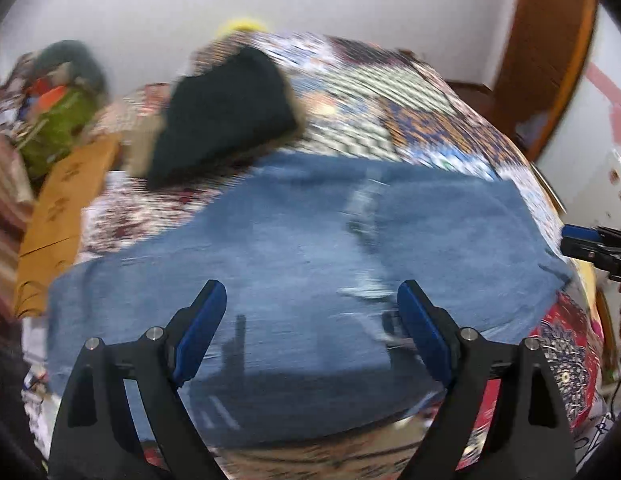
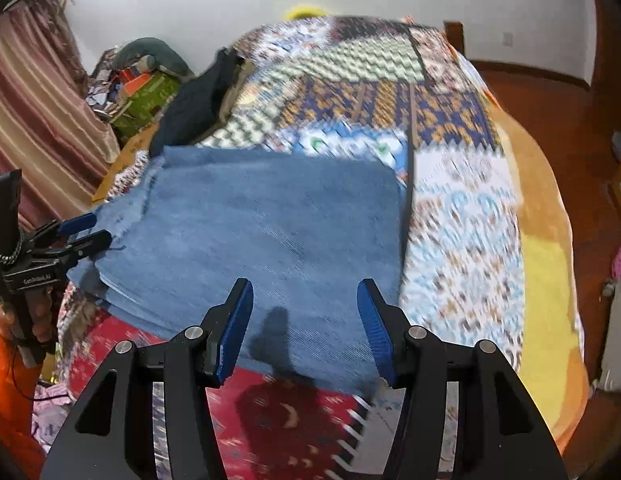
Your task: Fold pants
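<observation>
Blue jeans (image 1: 294, 240) lie flat across the patchwork quilt, blurred by motion in the left wrist view. My left gripper (image 1: 310, 296) hovers above their near part, jaws wide open with nothing between them. In the right wrist view the jeans (image 2: 270, 232) look folded into a stacked rectangle with layered edges at the left. My right gripper (image 2: 304, 286) hangs over their near edge, its jaws apart and empty. The left gripper (image 2: 92, 229) shows at the jeans' left edge, held by a hand. The right gripper (image 1: 590, 244) pokes in at the jeans' right end.
A dark folded garment (image 1: 226, 112) lies on the quilt (image 1: 390, 112) behind the jeans. A cardboard box (image 1: 58, 216) and a pile of clutter (image 1: 58, 120) stand left of the bed. A striped curtain (image 2: 38, 100) hangs at the left. Wooden floor (image 2: 550, 92) lies to the right.
</observation>
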The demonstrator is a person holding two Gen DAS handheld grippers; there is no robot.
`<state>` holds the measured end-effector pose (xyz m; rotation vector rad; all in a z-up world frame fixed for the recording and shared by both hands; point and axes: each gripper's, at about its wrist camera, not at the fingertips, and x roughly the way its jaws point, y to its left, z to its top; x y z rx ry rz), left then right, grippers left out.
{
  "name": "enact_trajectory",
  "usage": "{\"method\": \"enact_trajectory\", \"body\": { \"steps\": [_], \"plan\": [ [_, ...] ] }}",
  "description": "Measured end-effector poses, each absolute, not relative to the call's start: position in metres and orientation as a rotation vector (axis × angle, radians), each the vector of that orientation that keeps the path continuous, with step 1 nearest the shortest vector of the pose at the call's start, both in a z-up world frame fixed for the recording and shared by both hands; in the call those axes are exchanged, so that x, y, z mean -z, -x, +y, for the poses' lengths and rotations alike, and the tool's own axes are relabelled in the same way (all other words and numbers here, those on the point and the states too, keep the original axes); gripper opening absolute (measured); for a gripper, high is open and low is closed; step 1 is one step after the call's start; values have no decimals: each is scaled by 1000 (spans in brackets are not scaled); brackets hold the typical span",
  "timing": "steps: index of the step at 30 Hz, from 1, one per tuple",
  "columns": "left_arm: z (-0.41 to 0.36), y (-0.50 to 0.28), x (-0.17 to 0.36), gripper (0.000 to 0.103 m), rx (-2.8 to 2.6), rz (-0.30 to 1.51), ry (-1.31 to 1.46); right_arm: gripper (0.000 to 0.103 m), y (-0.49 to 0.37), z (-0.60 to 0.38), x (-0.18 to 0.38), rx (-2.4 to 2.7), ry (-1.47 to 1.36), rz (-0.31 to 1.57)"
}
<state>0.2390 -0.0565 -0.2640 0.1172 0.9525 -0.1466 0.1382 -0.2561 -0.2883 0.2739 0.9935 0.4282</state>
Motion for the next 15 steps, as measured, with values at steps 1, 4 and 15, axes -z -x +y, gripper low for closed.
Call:
{"method": "enact_trajectory", "body": {
  "steps": [1,4,15],
  "plan": [
    [-46,-237,259,88,119,937,-110,50,-139,-252,283,-438,-265,980],
    [-8,-226,246,88,45,903,-61,51,-144,-231,264,-475,-229,936],
    [111,-174,268,90,-119,930,213,52,-154,-139,241,-621,-123,891]
  ]
}}
